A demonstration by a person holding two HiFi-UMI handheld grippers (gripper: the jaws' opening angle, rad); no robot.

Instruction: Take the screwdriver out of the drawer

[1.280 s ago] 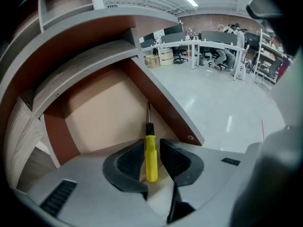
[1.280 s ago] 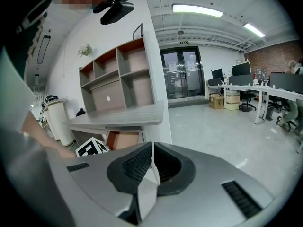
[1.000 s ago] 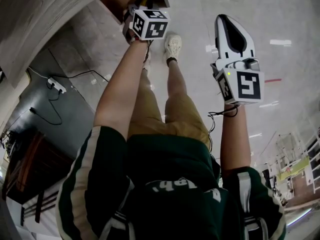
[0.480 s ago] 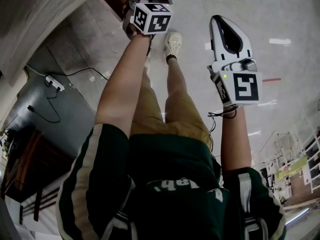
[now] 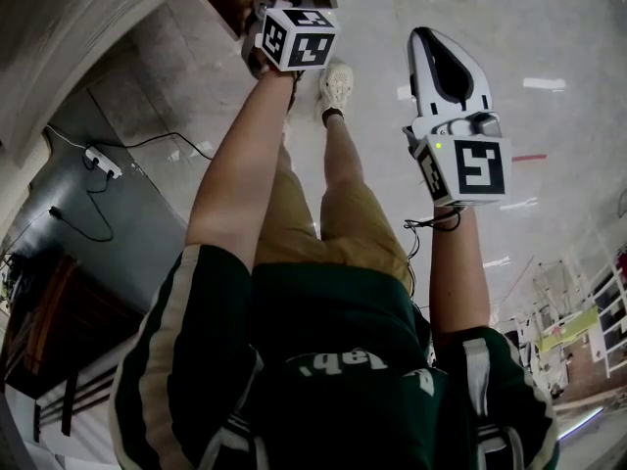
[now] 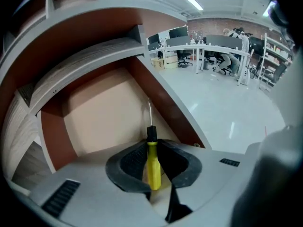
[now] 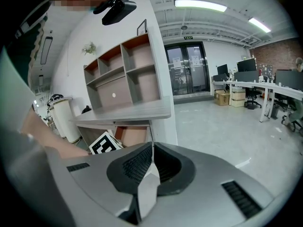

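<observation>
Now that the left claw (image 6: 153,150) has clamped the screwdriver (image 6: 154,169) in the drawer (image 6: 94,122), lifting comes next; the right claw (image 7: 152,150) is clenched, empty.

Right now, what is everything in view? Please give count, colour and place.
screwdriver: one, yellow handle, held in the left gripper, above the drawer
drawer: one, brown inside, open under the desktop
shelf unit: one, grey and brown, above the desktop
power strip: one, white, on the floor
office desks: several, white, far across the room
left gripper: one, grey, shut on the screwdriver
right gripper: one, grey, shut, empty
</observation>
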